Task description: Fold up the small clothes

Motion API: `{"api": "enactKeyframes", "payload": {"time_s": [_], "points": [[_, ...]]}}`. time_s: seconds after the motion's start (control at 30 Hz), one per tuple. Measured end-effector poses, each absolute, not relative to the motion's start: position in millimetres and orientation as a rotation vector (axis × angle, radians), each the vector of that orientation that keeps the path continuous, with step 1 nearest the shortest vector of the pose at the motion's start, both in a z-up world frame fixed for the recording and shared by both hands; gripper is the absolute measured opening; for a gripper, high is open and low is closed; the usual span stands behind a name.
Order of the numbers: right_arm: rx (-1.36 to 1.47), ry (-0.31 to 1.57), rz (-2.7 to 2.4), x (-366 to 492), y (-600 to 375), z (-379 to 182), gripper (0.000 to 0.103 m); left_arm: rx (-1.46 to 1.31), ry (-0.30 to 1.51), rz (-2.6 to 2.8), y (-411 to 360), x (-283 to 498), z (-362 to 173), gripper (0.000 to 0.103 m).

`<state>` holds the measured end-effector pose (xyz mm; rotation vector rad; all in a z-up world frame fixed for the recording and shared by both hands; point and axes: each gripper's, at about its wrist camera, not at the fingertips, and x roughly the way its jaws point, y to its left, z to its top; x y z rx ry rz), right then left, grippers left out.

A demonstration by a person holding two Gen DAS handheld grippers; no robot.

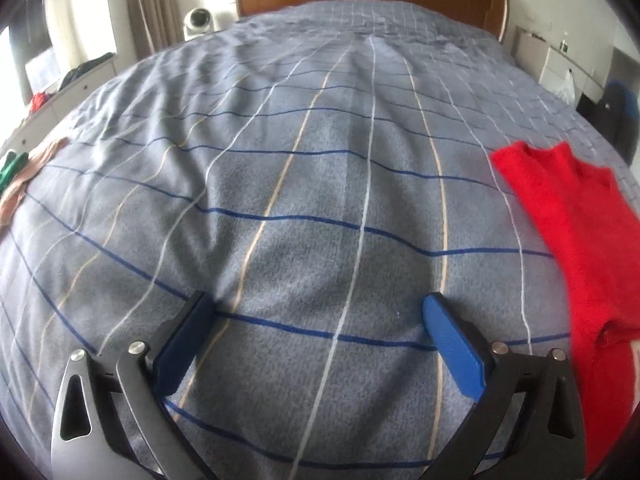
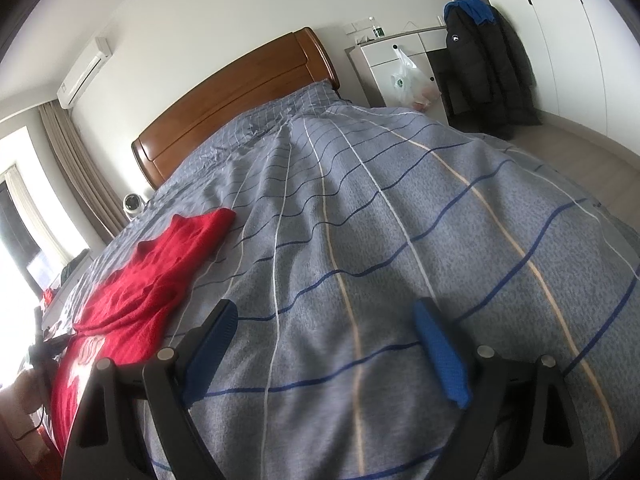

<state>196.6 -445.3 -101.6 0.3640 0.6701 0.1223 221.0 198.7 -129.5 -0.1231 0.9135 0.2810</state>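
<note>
Bed (image 1: 320,200) under grey checked cover, blue, white and tan lines, filling both views. Red sweater (image 1: 572,240) spread flat on cover, at right edge of left wrist view, at left of right wrist view (image 2: 156,280); lower part with white print toward near edge. Left tongs (image 1: 320,320) wide apart, blue pads (image 1: 456,344) low over bare cover, nothing between them, well clear of sweater to its left. Right tongs (image 2: 324,332) also apart, nothing between pads, over bare cover just right of sweater; left pad (image 2: 212,348) near sweater hem, contact unclear. Pinkish cloth (image 1: 24,184) and green cloth (image 1: 12,168) at far left edge of bed in left wrist view, partly cut off. Wooden headboard (image 2: 232,108) at far end of bed. Small white round device (image 1: 199,20) beside bed near curtain (image 1: 150,4). Air conditioner (image 2: 84,72) high on wall. White cabinet (image 2: 404,56) right of headboard, plastic bag (image 2: 408,80) hanging on its front. Dark jacket (image 2: 484,64) hanging next to cabinet, blue garment (image 2: 472,8) on top of it.
</note>
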Motion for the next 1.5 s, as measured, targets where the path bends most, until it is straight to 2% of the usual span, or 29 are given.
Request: {"api": "enactKeyframes", "payload": {"time_s": [1.5], "points": [[0.361, 0.662, 0.116, 194.7, -443.1, -102.1, 0.088, -0.131, 0.913, 0.277, 201.1, 220.1, -133.9, 0.103]]}}
